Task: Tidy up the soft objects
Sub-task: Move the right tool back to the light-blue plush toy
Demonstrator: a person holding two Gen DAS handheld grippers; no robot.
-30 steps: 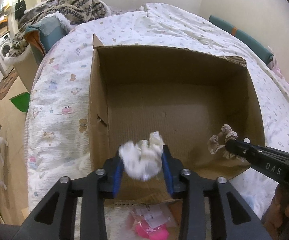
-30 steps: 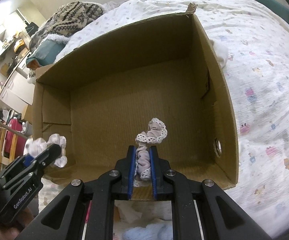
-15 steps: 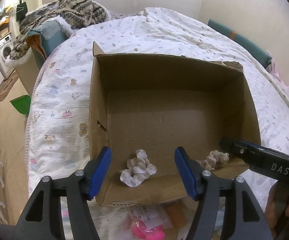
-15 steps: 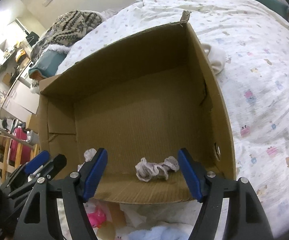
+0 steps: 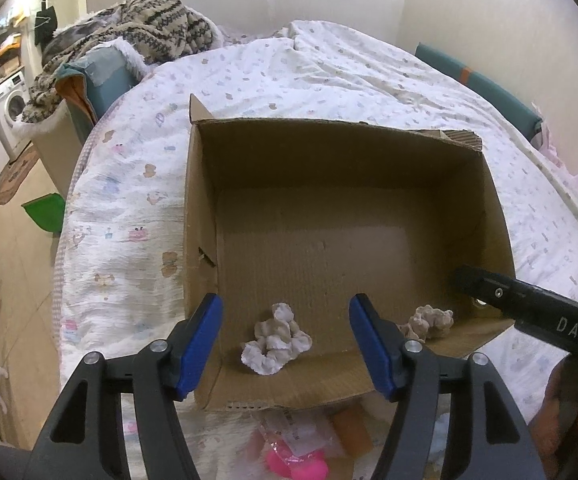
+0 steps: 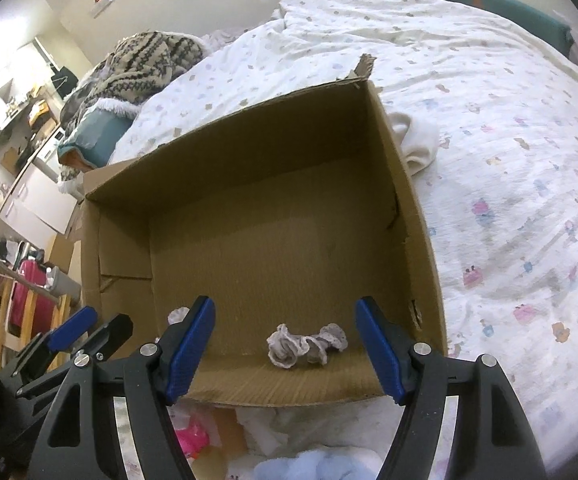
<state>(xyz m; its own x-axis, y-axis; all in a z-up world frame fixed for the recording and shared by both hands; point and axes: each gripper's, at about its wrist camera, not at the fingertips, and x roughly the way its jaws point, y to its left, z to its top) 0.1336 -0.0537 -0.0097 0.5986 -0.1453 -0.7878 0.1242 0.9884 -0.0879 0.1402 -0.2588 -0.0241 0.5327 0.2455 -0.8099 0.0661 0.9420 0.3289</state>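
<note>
An open cardboard box [image 5: 205, 184] [image 6: 421, 216] stands on a bed. A white scrunchie [image 5: 275, 340] lies on the box floor near the front wall, between the open jaws of my left gripper [image 5: 285, 346]. A greyish lace scrunchie [image 6: 307, 344] [image 5: 429, 322] lies on the box floor to its right, between the open jaws of my right gripper [image 6: 285, 348]. Both grippers are empty and sit above the box's near edge. The white scrunchie is partly hidden behind my right gripper's left finger in the right wrist view [image 6: 179, 314].
The bed has a white printed quilt [image 5: 329, 76]. A patterned blanket [image 5: 149, 24] lies at its far left. Pink and blue soft items [image 5: 293, 464] [image 6: 313, 466] lie in front of the box. A white cloth [image 6: 417, 140] lies right of the box.
Both grippers opened and dropped their scrunchies onto the box floor, then drew back and up a little from the box.
</note>
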